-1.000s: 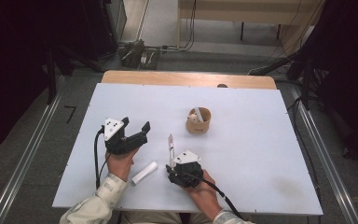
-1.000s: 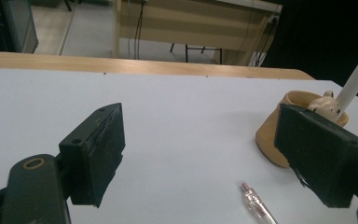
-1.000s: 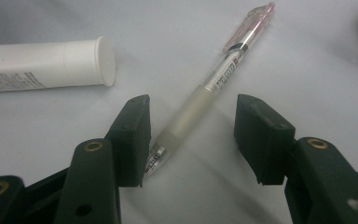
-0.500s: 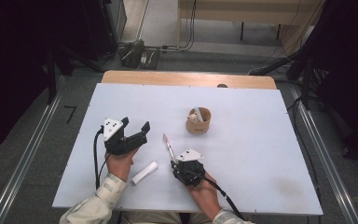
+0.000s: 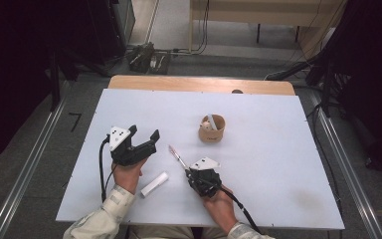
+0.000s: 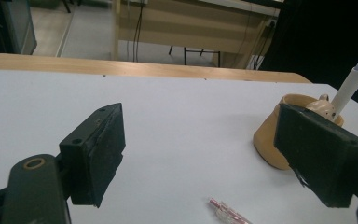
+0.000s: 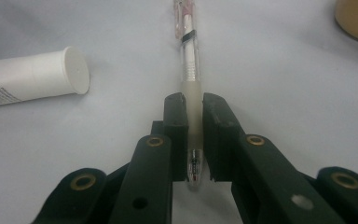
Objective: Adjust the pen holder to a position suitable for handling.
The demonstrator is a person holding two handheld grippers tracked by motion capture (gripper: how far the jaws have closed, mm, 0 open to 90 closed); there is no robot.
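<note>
The right claw [image 7: 194, 135] has just been closing and now pinches a clear pen [image 7: 189, 70] by its rubber grip, the pads pressing on both sides; the pen lies low over the white table [image 5: 278, 164], its far end pointing away from the hand. A white tube [image 5: 154, 183] lies just beside it, between the two hands. The left claw [image 5: 143, 135] hovers wide and empty, facing a tan cup [image 5: 212, 129] farther up the table
</note>
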